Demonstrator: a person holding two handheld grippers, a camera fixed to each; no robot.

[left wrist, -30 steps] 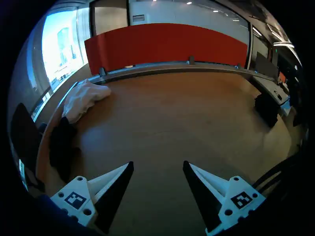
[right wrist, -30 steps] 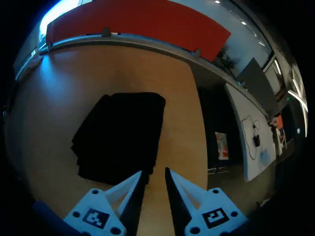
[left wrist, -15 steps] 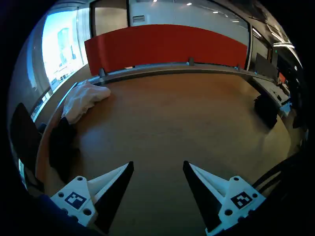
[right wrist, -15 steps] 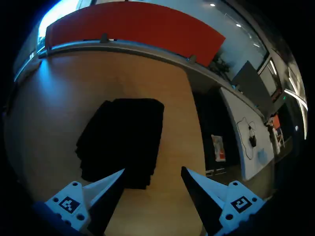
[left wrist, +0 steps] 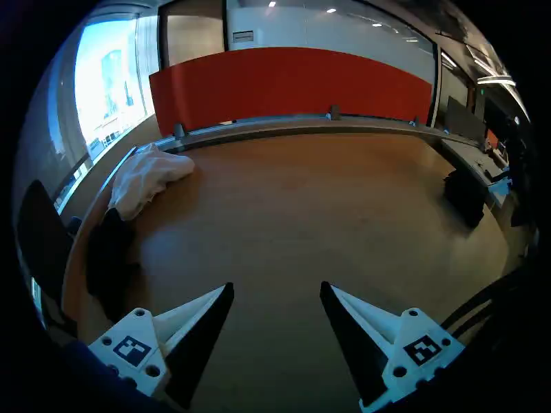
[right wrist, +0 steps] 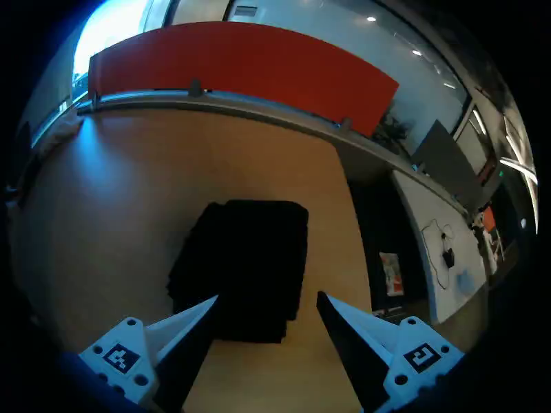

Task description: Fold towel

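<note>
Your smooth wooden table (right wrist: 124, 206) ends at a red panel (right wrist: 241, 62). The black towel (right wrist: 241, 265), a flat folded rectangle, lies mid-frame before your right gripper (right wrist: 267, 296), jaws spread. Your left gripper (left wrist: 275, 283) is spread too, with crumpled white cloth (left wrist: 144, 175) upper left.

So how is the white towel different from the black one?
The white towel is a crumpled heap; the black towel is folded into a flat, neat stack. The white towel lies far off by the window; the black towel lies right in front of the right gripper, whose fingers are open. Both rest on the wooden table.
</note>
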